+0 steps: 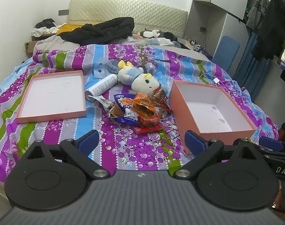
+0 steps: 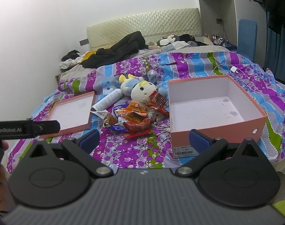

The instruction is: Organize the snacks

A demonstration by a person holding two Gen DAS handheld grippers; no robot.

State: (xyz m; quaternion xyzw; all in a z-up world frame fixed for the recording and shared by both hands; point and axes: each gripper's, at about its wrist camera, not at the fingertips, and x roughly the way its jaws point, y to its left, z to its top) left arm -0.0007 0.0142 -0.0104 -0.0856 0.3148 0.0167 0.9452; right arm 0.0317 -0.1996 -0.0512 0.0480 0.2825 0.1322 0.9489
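Observation:
A heap of snack packets (image 1: 140,110) (image 2: 136,118), orange, red and blue, lies mid-bed on the flowered sheet. To its right stands an empty pink box (image 1: 211,110) (image 2: 213,110) with a white inside. Its shallow pink lid (image 1: 52,95) (image 2: 73,112) lies upturned to the left. My left gripper (image 1: 142,140) is open, hovering over the sheet in front of the heap and holding nothing. My right gripper (image 2: 144,140) is open too, near the box's front wall, nothing between its blue pads (image 2: 199,139).
A plush toy (image 1: 140,76) (image 2: 138,88) and a white spray can (image 1: 103,85) (image 2: 108,99) lie just behind the snacks. A white charger and cable (image 2: 234,69) sit behind the box. Dark clothes (image 1: 103,31) are piled near the headboard. Clothing hangs at the right (image 1: 269,26).

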